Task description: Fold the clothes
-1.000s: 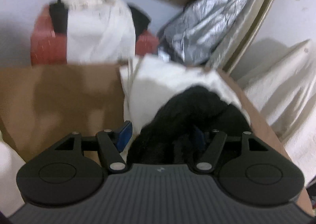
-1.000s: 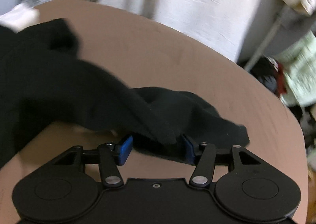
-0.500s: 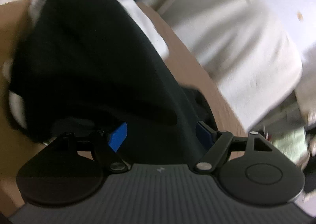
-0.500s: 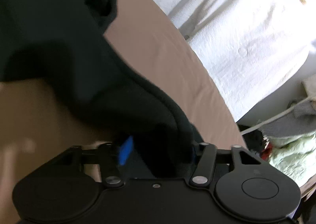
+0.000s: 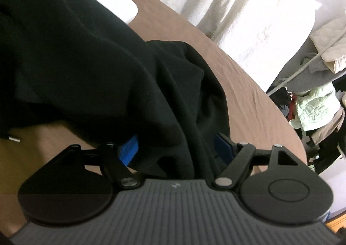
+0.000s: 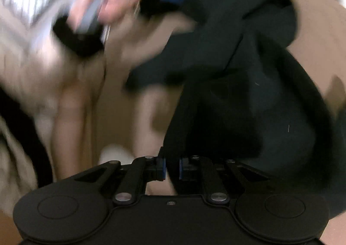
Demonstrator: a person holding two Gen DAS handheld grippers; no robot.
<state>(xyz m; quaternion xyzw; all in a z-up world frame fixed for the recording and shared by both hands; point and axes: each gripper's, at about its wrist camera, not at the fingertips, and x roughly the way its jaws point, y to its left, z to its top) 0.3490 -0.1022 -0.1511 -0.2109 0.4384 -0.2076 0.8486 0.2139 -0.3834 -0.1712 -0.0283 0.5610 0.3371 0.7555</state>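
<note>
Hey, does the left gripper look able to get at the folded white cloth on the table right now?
Probably not directly. The left gripper has bunched black garment between its wide-set jaws, and that fabric drapes across the way to the white cloth at the far side of the brown table.
</note>
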